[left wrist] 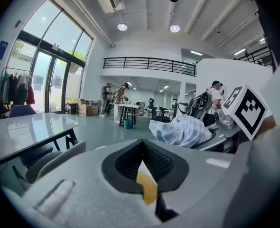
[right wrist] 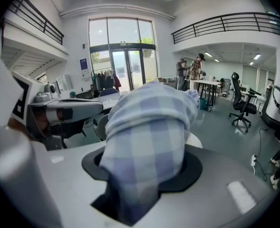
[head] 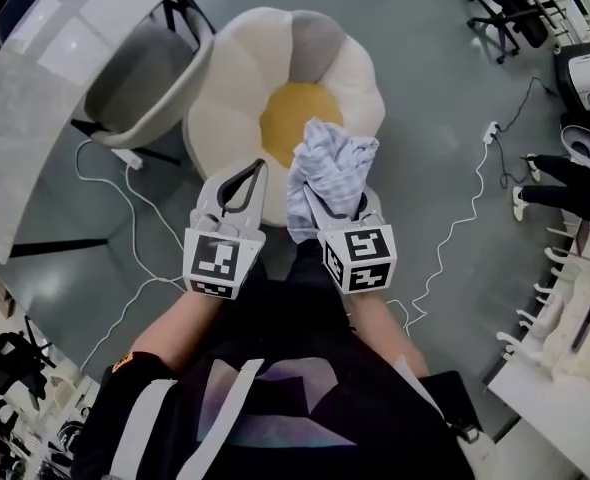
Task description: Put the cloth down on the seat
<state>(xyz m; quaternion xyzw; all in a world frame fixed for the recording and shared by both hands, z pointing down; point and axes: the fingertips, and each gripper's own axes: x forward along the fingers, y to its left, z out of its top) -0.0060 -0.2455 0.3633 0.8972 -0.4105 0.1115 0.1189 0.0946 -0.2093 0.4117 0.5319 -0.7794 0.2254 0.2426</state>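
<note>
Right gripper [head: 333,200], centre of frame: fingers clamp bunched blue-white checked cloth [head: 325,163], held up over yellow middle of flower-shaped seat cushion [head: 225,118]. Left gripper [head: 258,173] just beside, fingers together, empty.

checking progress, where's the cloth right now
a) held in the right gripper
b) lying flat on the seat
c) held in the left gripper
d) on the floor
a: the cloth is bunched between the jaws of the right gripper, not laid on the seat.
</note>
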